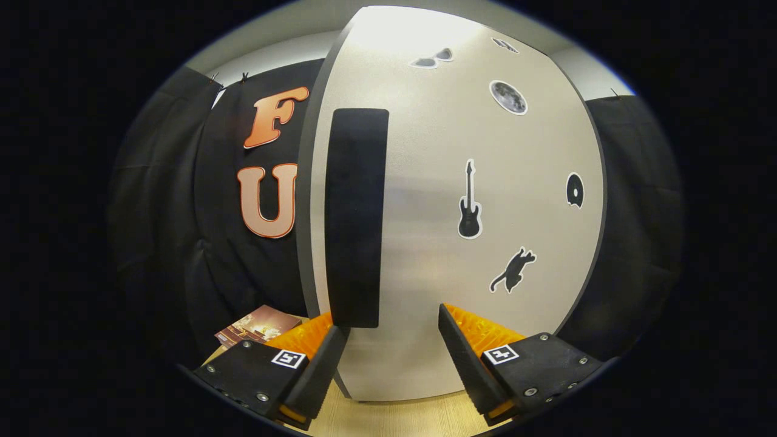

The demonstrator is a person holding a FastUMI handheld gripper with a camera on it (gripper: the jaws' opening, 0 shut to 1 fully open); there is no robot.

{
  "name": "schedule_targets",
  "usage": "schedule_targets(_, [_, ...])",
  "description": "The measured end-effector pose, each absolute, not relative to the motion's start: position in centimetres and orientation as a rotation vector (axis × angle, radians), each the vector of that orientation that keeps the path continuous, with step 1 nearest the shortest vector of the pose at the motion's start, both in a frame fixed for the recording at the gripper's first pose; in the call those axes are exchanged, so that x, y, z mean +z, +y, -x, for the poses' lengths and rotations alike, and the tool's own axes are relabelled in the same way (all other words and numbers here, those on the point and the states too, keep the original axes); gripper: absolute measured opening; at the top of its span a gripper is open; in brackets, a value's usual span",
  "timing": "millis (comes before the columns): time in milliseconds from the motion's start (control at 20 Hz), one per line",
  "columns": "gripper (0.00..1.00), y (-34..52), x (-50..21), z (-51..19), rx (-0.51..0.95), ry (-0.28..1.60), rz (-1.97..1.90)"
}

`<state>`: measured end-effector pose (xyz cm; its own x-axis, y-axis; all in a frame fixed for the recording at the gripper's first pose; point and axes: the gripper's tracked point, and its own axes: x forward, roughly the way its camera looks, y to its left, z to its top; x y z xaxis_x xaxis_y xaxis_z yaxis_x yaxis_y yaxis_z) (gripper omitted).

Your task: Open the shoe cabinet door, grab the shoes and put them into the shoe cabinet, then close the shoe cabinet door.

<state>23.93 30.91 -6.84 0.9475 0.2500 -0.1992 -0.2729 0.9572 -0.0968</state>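
- We find the shoe cabinet door (425, 255) directly ahead of the gripper, a pale grey panel standing upright on the light wooden floor (394, 419), its left edge turned toward us.
- We note the black booth cloth (200, 255) behind the door on both sides.
- A tall black handle (355, 218) runs vertically near the door's left edge; its lower end sits just above the left finger's tip.
- The gripper (393, 340) has its fingers spread apart, holding nothing; bare door surface shows between them. We cannot tell whether either tip touches the panel.
- A printed leaflet (258, 325) lies on the floor beyond the left finger.
- Small stickers mark the door: a guitar (469, 203), a cat (513, 271), a moon (508, 97) and a disc (574, 190).
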Motion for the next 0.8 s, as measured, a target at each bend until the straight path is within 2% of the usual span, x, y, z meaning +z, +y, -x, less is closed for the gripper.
schedule_targets(350, [0.92, 29.0, -5.3, -19.2, 0.360, 0.240, 0.089])
schedule_targets(800, [0.92, 20.3, 5.4, -14.5, 0.312, 0.126, 0.092])
